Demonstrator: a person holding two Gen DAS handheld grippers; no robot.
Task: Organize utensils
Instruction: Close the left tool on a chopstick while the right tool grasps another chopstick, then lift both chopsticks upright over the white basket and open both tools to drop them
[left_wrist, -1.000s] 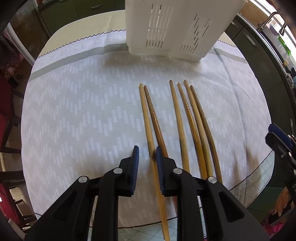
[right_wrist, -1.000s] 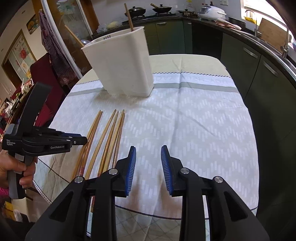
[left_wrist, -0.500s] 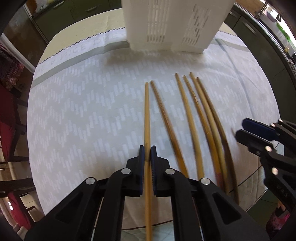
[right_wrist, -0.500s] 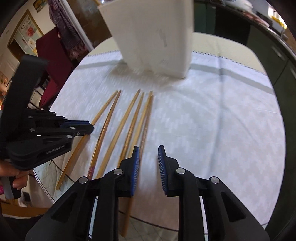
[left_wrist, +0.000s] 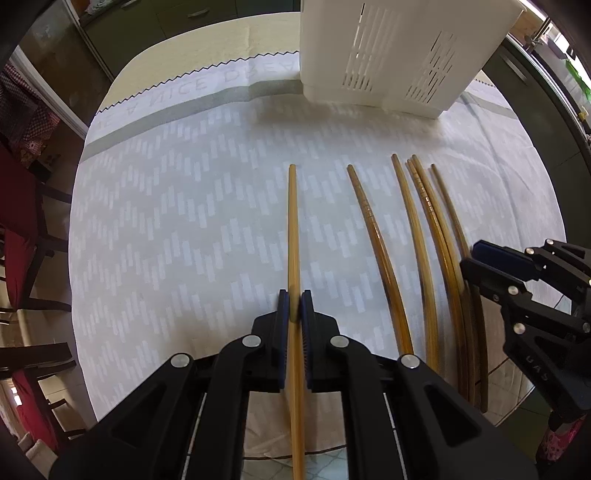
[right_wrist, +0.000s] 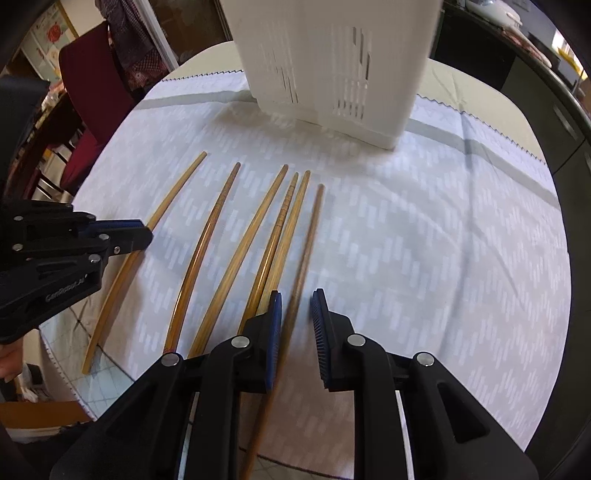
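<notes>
Since a second ago the left gripper has clamped its jaws on the leftmost chopstick. The right gripper has swung over the rightmost chopstick, jaws narrowing but not gripping. The white utensil holder stands at 12 o'clock on the surface; only the right view shows a fingertip.

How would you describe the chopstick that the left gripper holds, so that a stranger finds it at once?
Start from the white slotted utensil holder at the far side of the tablecloth; six wooden chopsticks lie in front of it. The one held is the pale chopstick farthest left, clamped in the left gripper. It stands clearly apart from the other five, which lie closer together.
</notes>
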